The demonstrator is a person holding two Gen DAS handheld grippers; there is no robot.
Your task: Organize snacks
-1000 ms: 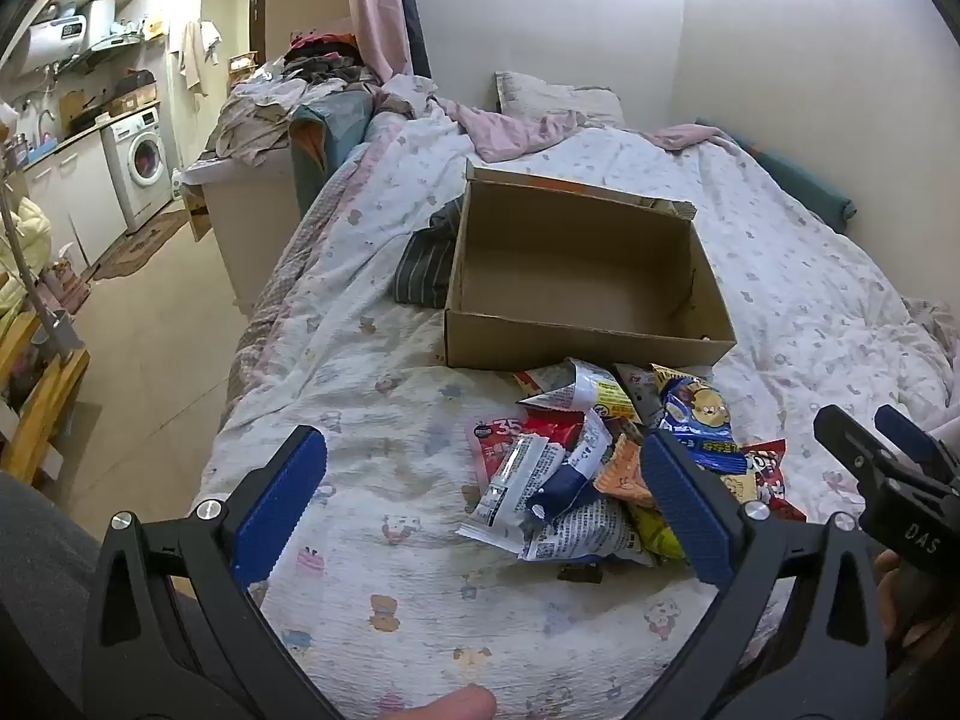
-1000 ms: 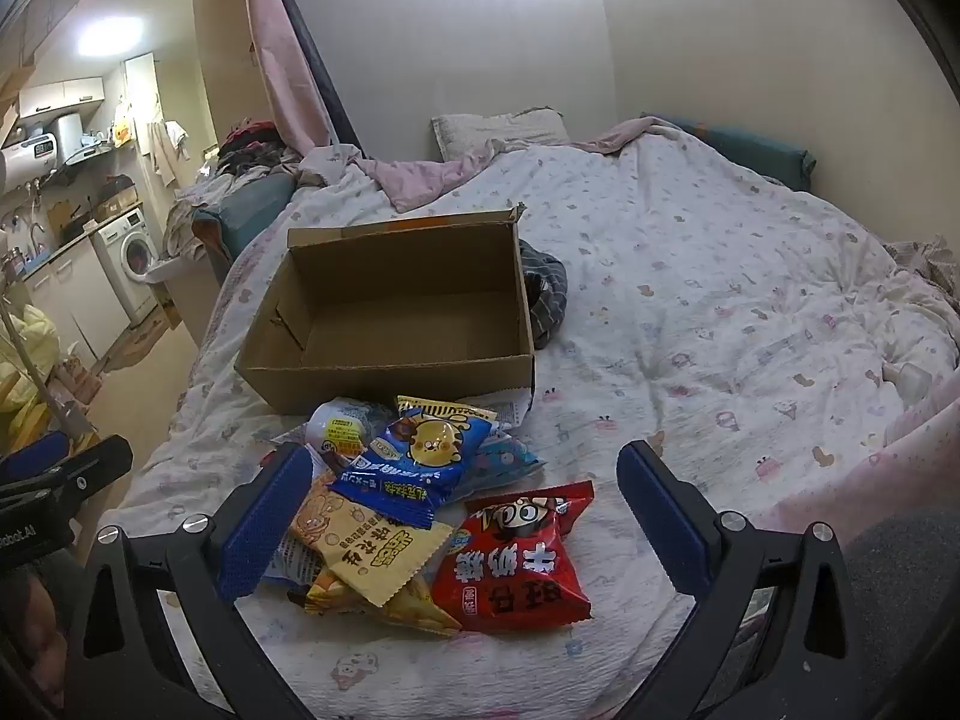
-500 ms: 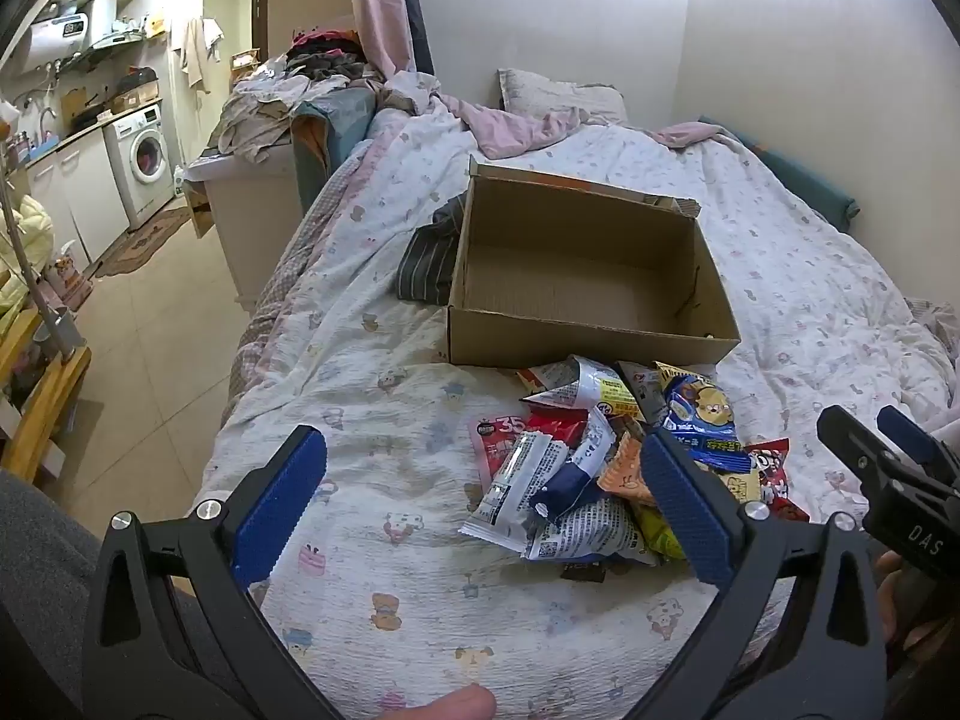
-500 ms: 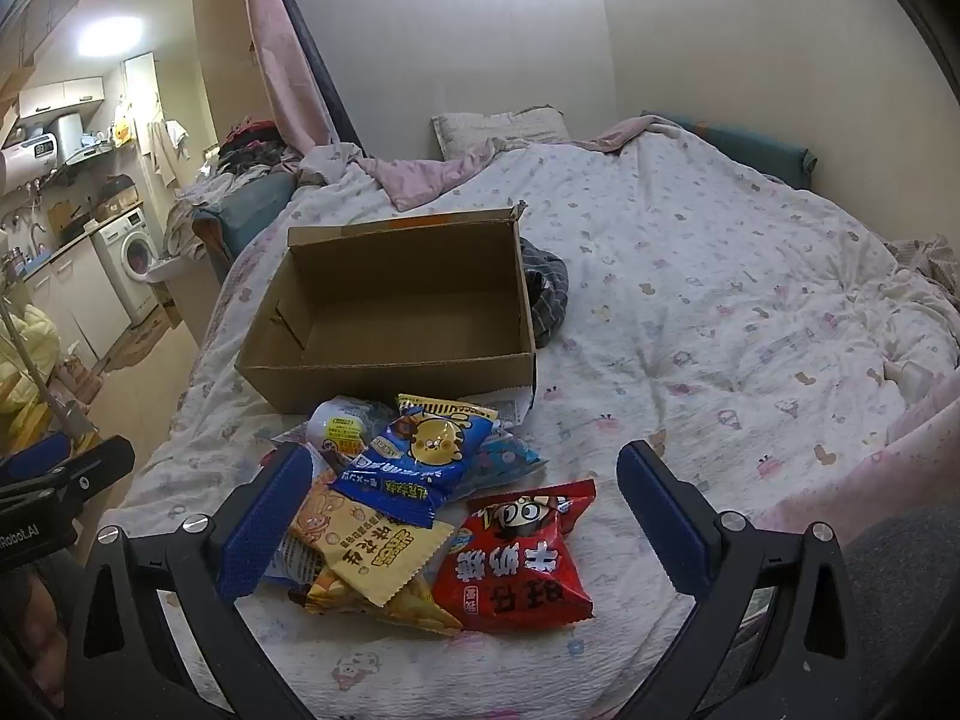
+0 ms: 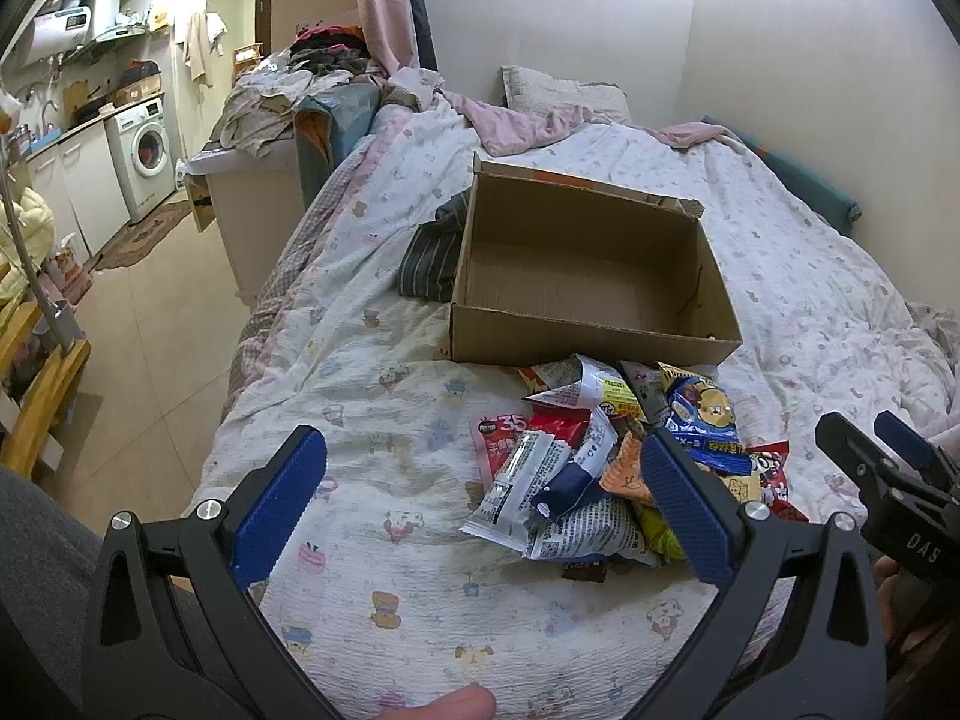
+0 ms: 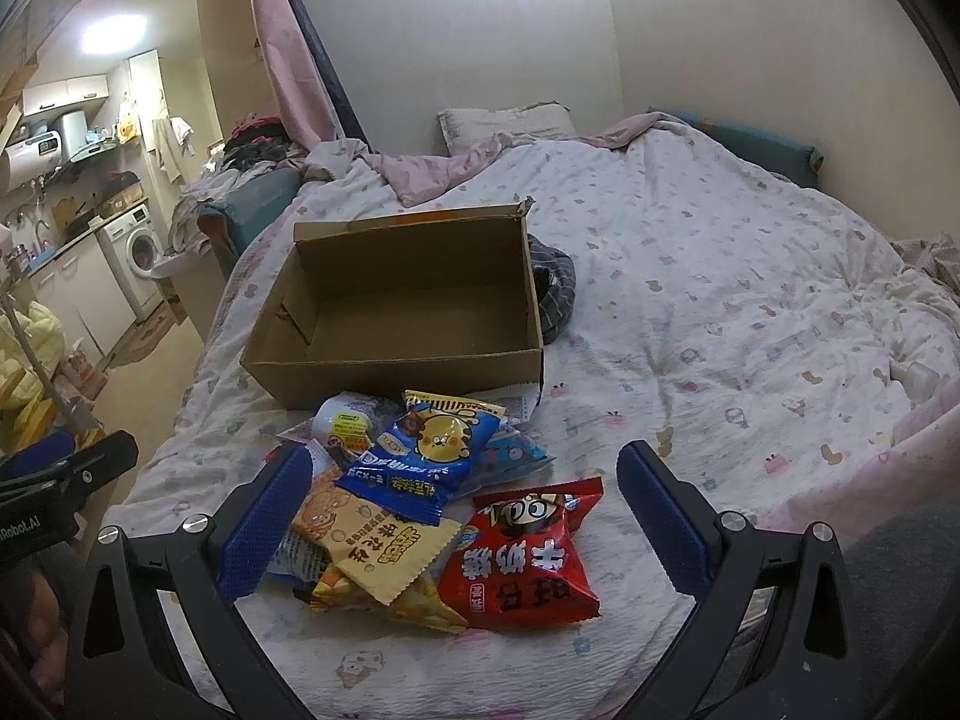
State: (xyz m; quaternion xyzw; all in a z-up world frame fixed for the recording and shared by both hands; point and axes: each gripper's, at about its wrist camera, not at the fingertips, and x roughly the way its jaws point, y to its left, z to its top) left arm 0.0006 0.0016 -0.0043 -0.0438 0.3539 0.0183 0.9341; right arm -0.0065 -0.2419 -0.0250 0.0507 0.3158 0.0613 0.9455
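Snack packets (image 6: 420, 510) lie heaped on the bed's patterned quilt (image 6: 720, 312), just in front of an open, empty cardboard box (image 6: 396, 324) — a red bag (image 6: 522, 558) nearest the right tool (image 6: 465, 516), a blue cartoon-print bag (image 6: 426, 456) on top of the pile. Both tools hover spread wide, pinching nothing; the left tool (image 5: 480, 501) hangs over the quilt at the pile's left edge. A dark striped garment (image 5: 432, 252) sits against the box's side — touching it.

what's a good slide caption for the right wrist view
Open right gripper above a snack pile before an empty cardboard box.
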